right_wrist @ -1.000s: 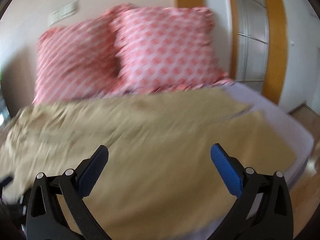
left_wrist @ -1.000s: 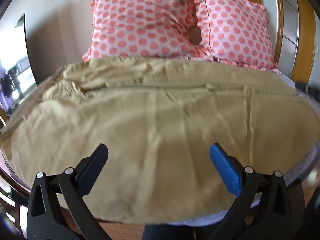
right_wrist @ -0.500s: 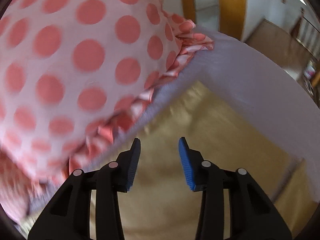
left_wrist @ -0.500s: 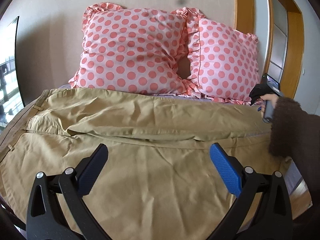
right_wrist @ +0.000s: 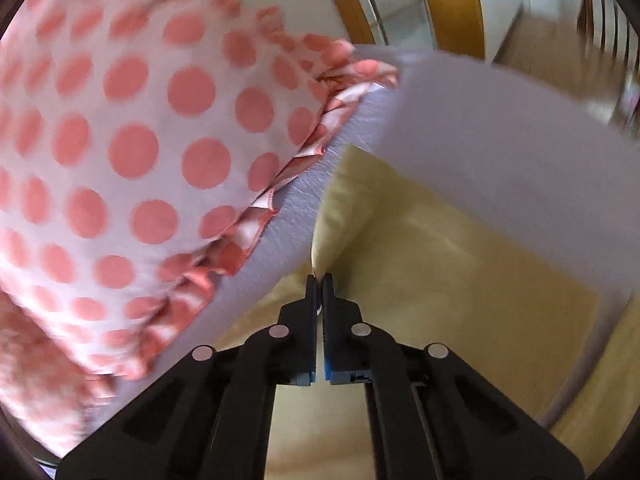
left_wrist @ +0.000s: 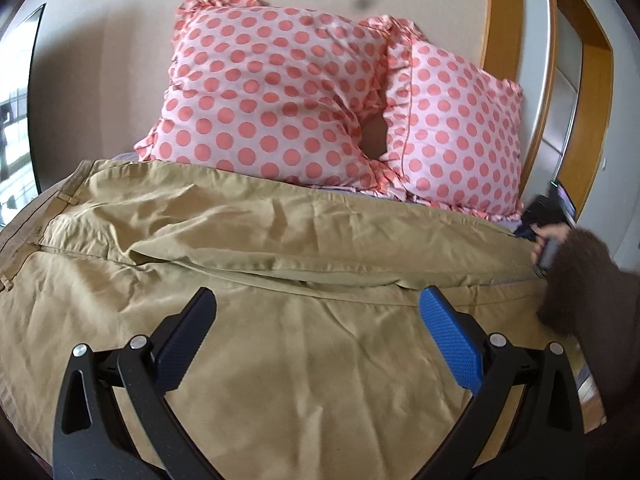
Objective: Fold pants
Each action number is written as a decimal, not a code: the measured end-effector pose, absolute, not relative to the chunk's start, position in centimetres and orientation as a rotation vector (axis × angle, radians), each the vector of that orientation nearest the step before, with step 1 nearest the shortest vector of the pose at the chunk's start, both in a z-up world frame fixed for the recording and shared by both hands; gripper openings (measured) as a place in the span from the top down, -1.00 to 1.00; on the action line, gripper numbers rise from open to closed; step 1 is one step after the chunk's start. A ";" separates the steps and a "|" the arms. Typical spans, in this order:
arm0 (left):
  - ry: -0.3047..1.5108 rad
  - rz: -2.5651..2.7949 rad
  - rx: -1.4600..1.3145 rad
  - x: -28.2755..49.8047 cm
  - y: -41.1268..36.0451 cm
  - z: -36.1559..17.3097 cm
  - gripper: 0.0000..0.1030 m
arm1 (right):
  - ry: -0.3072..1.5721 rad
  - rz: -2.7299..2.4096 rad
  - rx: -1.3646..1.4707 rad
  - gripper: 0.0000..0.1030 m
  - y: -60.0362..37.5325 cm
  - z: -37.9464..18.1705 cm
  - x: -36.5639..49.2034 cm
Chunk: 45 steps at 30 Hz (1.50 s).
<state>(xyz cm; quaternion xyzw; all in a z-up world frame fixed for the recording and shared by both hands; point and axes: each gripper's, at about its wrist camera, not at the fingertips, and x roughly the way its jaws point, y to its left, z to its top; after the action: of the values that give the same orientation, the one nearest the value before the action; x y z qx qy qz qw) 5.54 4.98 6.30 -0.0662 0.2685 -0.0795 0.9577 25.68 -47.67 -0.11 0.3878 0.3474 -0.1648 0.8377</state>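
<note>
Tan pants [left_wrist: 280, 320] lie spread flat across the bed, waistband at the left, legs running right. My left gripper [left_wrist: 316, 312] is open and empty, hovering above the near leg. My right gripper [right_wrist: 319, 280] is shut on the hem edge of the far pant leg [right_wrist: 420, 248], next to the pillows; it also shows at the far right of the left wrist view [left_wrist: 532, 226], held by a hand in a dark brown sleeve [left_wrist: 580, 292].
Two pink pillows with red dots [left_wrist: 272, 100] [left_wrist: 456, 136] lean on the wall at the bed's head. The lavender sheet [right_wrist: 480, 120] shows beside the pant leg. A wooden door frame [left_wrist: 504, 20] stands at the right; the pillow [right_wrist: 120, 140] is close to my right gripper.
My right gripper went from wide open to half closed to shut on the pant leg hem by the pillow. My left gripper moved in over the pants and stayed open.
</note>
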 end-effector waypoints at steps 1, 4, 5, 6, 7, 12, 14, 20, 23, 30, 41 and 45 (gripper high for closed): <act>0.540 -0.165 -0.142 5.5 5.5 6.5 -0.97 | 0.685 -0.290 0.841 0.96 -47.7 0.9 23.9; 0.528 -0.182 -0.173 5.9 7.0 7.1 -0.97 | 0.552 -0.127 0.882 0.96 -47.5 3.2 16.0; 0.534 -0.190 -0.203 6.3 7.9 7.2 -0.97 | 0.532 -0.099 0.893 0.96 -47.1 3.7 14.0; 0.543 -0.198 -0.232 6.6 8.5 7.3 -0.97 | 0.512 -0.070 0.906 0.96 -46.8 4.0 11.2; 0.558 -0.212 -0.275 7.1 9.4 7.4 -0.97 | 0.500 -0.058 0.916 0.96 -46.5 3.9 8.2; 0.547 -0.237 -0.414 8.0 12.0 7.4 -0.96 | 0.601 -0.140 0.977 0.96 -46.0 -0.7 -0.1; 0.551 -0.231 -0.428 8.4 12.3 7.5 -0.96 | 0.640 -0.137 1.044 0.95 -46.0 -2.1 -0.4; 0.569 -0.196 -0.406 8.6 13.1 7.6 -0.96 | 0.662 -0.133 1.131 0.58 -46.7 -3.1 0.3; 0.588 -0.168 -0.428 9.0 14.3 7.6 -0.96 | 0.632 -0.132 1.184 0.59 -47.3 -3.8 0.3; 0.629 -0.122 -0.608 12.5 19.3 7.6 -0.93 | 0.438 -0.037 1.183 0.97 -49.0 -2.3 -1.2; 0.842 0.136 -0.599 25.5 23.8 5.1 0.25 | 0.404 -0.018 1.186 0.97 -49.8 -2.1 -1.3; 0.828 0.104 -0.632 23.0 25.3 5.4 0.90 | 0.370 -0.002 1.146 0.97 -50.0 -0.7 -1.1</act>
<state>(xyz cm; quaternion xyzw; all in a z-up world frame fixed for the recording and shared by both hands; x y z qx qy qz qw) 22.98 25.26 5.43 -0.3018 0.3955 0.0496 0.8661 -1.14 -49.97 -0.67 0.5389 0.1740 -0.0011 0.8242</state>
